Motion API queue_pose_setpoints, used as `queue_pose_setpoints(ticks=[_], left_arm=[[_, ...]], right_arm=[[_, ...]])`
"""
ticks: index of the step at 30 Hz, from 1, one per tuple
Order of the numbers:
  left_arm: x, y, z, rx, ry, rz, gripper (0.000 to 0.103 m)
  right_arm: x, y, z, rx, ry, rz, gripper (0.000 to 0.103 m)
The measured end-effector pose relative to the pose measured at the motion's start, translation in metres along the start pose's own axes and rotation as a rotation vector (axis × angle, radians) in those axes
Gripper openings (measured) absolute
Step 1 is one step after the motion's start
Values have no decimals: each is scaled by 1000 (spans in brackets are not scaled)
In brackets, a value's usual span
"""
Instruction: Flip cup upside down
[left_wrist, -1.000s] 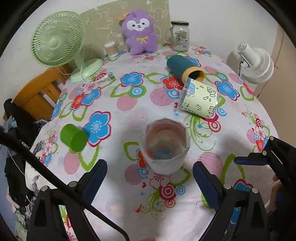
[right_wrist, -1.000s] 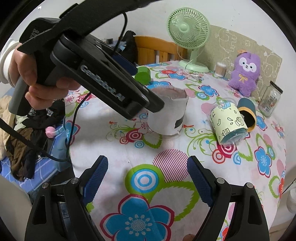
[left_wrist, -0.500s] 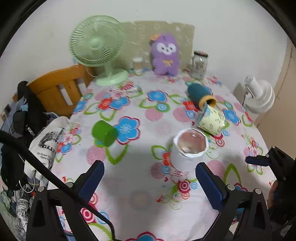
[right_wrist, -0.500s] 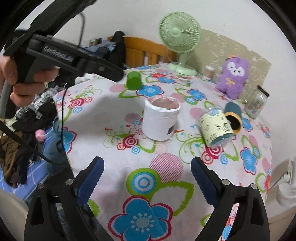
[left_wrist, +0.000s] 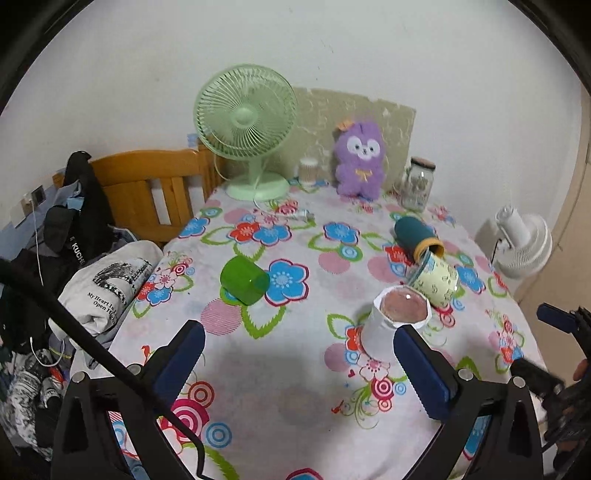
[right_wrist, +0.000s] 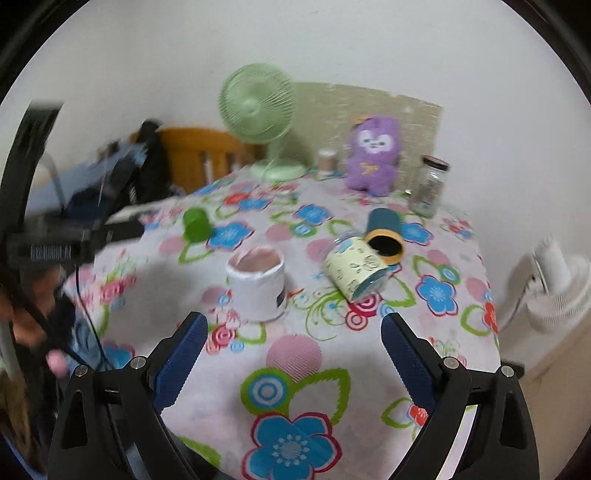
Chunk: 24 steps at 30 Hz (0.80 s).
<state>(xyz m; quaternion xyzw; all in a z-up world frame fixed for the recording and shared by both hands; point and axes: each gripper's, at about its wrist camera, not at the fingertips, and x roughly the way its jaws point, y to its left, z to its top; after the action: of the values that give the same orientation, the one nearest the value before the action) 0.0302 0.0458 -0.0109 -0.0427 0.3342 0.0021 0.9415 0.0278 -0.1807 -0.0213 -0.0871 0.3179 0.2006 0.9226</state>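
Holding both tongs, the left tongs (left_wrist: 297, 363) and right tongs (right_wrist: 293, 349), wide apart and empty, we see the white cup (left_wrist: 397, 326) upright on the table (left_wrist: 295, 387); next we grab and tip it.

white cup (left_wrist: 397, 325) | upright, mouth up | on floral tablecloth (left_wrist: 295, 369)

Motion-blurred at left of right-wrist view: hand (right_wrist: 27, 317) and left gripper's body; white cup (left_wrist: 397, 325) partly occluded behind blue pad (left_wrist: 421, 373).
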Motion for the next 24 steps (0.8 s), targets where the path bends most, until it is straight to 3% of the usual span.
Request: queue_pose_setpoints(ticks=[6,13,24], left_arm=[[-5,1,-15,-49,-74,24,103],[-1,-5,-29,-51,-63,26,103],[-2,-13,-35,1,-53,46,103]], right_arm=[[-13,-2,-1,89,-59,-87,101],[-22,11,-6,86,-85,-143,101],[-21,22,-7,74,-93,-141,101]])
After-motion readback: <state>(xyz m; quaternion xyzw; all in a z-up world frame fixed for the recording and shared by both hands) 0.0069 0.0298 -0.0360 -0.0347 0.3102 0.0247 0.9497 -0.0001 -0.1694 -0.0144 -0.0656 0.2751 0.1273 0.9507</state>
